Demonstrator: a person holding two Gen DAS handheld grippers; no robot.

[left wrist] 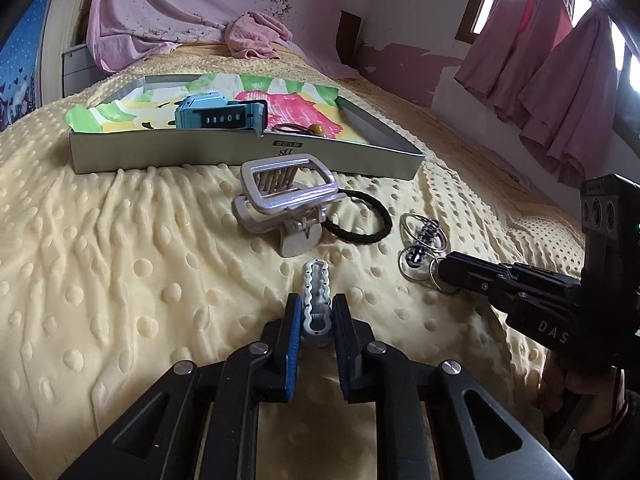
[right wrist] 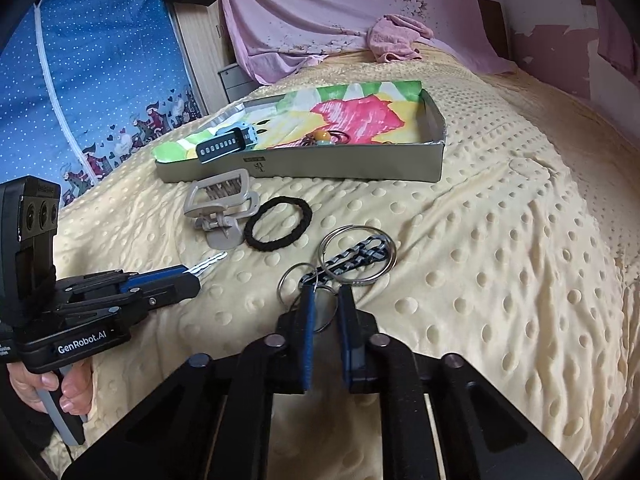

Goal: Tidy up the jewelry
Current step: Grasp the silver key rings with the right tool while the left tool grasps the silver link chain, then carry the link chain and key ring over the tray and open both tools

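My left gripper (left wrist: 316,304) is shut on a silver wavy hair clip (left wrist: 317,292), just above the cream blanket; it also shows in the right wrist view (right wrist: 192,276). My right gripper (right wrist: 324,296) is closed on a small ring of a keyring bunch (right wrist: 352,258) with a braided strap; in the left wrist view the bunch (left wrist: 420,248) lies at its tip (left wrist: 442,274). A grey claw hair clip (left wrist: 288,200) and a black hair tie (left wrist: 360,220) lie in front of a shallow box (left wrist: 248,156) that holds a blue watch (left wrist: 216,110) and a beaded tie (left wrist: 308,130).
The box has a floral cloth lining (right wrist: 352,112). A pink towel (right wrist: 396,38) lies at the far end of the bed. Pink sheets hang on the wall, pink clothes by the window (left wrist: 560,72). A blue dotted wardrobe cover (right wrist: 92,80) stands left.
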